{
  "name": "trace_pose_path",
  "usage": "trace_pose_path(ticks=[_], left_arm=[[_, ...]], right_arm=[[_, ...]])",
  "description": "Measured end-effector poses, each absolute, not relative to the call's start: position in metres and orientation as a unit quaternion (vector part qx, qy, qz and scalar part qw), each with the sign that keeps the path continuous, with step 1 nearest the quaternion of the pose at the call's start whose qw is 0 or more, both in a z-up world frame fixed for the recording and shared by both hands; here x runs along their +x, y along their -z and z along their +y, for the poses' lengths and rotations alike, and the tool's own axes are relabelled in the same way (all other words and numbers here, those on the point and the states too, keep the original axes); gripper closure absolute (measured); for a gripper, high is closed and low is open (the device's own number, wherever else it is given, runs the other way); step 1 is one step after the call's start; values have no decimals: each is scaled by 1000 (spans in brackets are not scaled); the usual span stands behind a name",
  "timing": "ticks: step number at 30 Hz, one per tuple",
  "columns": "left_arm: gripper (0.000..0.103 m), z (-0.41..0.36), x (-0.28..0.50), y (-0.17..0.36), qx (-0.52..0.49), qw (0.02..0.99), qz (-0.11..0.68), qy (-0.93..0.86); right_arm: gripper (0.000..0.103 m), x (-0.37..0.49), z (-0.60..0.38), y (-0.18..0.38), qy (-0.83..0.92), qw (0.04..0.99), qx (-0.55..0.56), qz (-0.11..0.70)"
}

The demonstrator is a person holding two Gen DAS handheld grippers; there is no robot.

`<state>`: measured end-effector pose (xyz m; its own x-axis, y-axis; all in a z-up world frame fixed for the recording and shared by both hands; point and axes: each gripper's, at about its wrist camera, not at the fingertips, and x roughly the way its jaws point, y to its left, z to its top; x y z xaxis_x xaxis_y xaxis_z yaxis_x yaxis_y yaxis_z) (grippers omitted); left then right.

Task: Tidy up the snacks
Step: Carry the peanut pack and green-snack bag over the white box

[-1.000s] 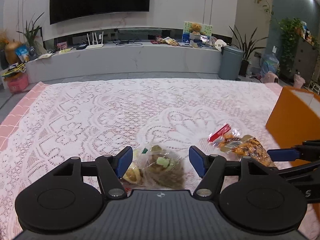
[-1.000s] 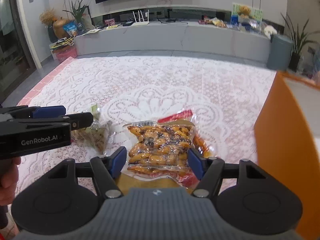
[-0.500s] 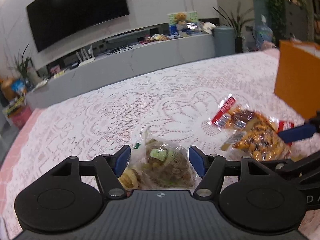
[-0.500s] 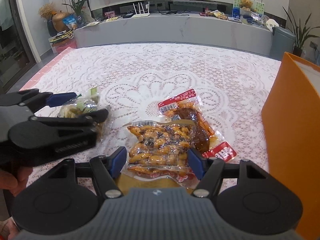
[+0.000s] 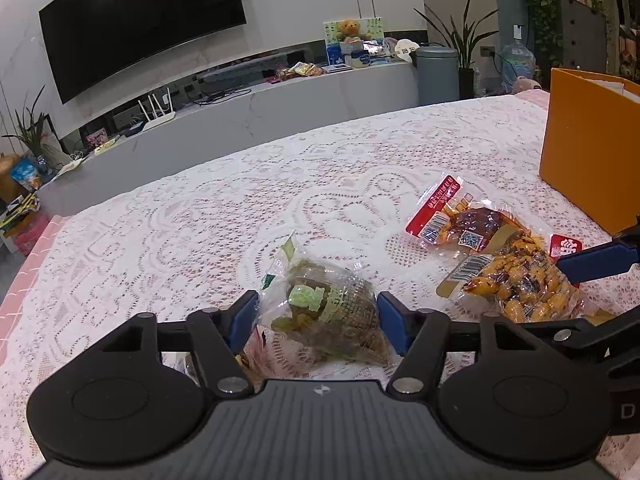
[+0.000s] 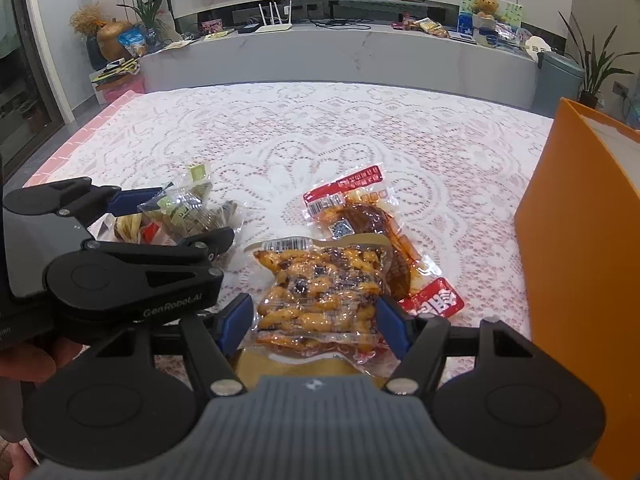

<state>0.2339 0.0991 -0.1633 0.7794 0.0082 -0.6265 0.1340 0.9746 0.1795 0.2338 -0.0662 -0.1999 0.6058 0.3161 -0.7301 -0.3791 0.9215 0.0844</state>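
My left gripper (image 5: 318, 320) is open, its blue fingers on either side of a clear green-labelled snack bag (image 5: 324, 312), which also shows in the right wrist view (image 6: 188, 212). My right gripper (image 6: 316, 320) is open around a clear pack of yellow-brown nuts (image 6: 320, 292), also in the left wrist view (image 5: 520, 284). Under the nut pack lies a red-edged pack of dark brown meat (image 6: 360, 220), also in the left wrist view (image 5: 460, 224). All packs lie on the lace tablecloth (image 6: 320, 128).
An open orange box (image 6: 580, 260) stands at the right, also in the left wrist view (image 5: 592, 160). Another small yellow snack (image 6: 128, 226) lies under the left gripper. The table's pink edge (image 6: 84, 136) runs at the left. A TV bench stands beyond the table.
The left gripper has tilted and turned right, so the orange box and meat pack show more. The right gripper has lifted and drawn back a little; both stay open around their packs.
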Motion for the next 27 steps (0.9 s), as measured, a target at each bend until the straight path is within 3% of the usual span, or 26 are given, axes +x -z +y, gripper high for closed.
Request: trace_pose_path(ticks=[9,19,27], left_arm=[[43,100,230,157,90,935,343,23],[43,117,220,136,-20,937,350,18],[43,108,198,129,-19,930,368,9]], right_arm=[[37,233,-66,199,-194,896,-37,397],[37,229,-76,189,-197,898,-15,394],[37,220,-79,183,-184,894,-32,407]])
